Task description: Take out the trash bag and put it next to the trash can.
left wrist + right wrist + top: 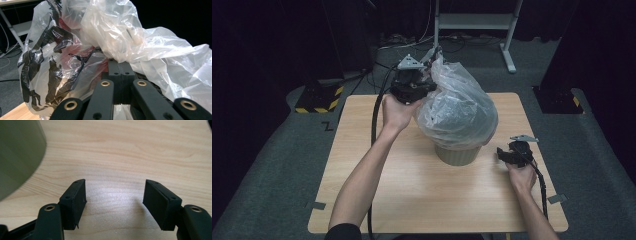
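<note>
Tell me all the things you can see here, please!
Table: one, light wood, in the middle of the room.
Bin: one, grey-green, standing on the table near its middle.
Plastic bag: one, clear and crinkly, draped over the bin, its top bunched up at the far left.
Floor: grey carpet all around the table.
Metal stand: one, pale grey, on the floor behind the table.
Yellow-and-black striped base: one, on the floor at the far left of the table.
Left claw: one, black, shut on the plastic bag's bunched top.
Right claw: one, black, open, low over the table right of the bin.
Hands: two, left hand, right hand.
</note>
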Motion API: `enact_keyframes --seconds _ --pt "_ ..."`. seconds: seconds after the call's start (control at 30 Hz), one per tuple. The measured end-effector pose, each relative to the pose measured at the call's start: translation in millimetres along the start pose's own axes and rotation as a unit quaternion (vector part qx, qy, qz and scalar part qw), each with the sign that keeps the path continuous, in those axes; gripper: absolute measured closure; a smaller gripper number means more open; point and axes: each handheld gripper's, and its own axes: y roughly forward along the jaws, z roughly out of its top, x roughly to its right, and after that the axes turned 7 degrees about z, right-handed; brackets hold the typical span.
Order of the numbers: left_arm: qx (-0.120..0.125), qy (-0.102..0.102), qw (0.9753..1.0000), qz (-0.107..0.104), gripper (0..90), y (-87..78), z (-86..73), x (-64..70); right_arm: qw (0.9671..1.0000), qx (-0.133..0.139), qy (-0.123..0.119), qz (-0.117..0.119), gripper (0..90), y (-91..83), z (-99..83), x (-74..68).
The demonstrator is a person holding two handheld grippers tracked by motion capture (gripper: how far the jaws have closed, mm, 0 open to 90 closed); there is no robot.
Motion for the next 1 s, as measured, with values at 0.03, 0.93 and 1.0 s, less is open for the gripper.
enact_keyframes --seconds 0.03,0.93,1.0 --pt "0.000 0.000 1.0000 0.002 90.0 -1.6 -0.8 -1.4 1.0000 -0.001 0.003 0.000 34.2 2.9 -1.4 -0.3" --pt "0.037 -0.039 0.9983 0.020 90.0 -47.5 -14.1 -33.6 0.9996 0.019 0.018 -0.008 31.8 7.2 -3.4 -1.0" --pt "0.035 -0.043 0.9982 0.025 90.0 -50.5 -18.2 -38.3 0.9996 0.020 0.019 -0.009 31.8 7.2 -3.5 -1.2"
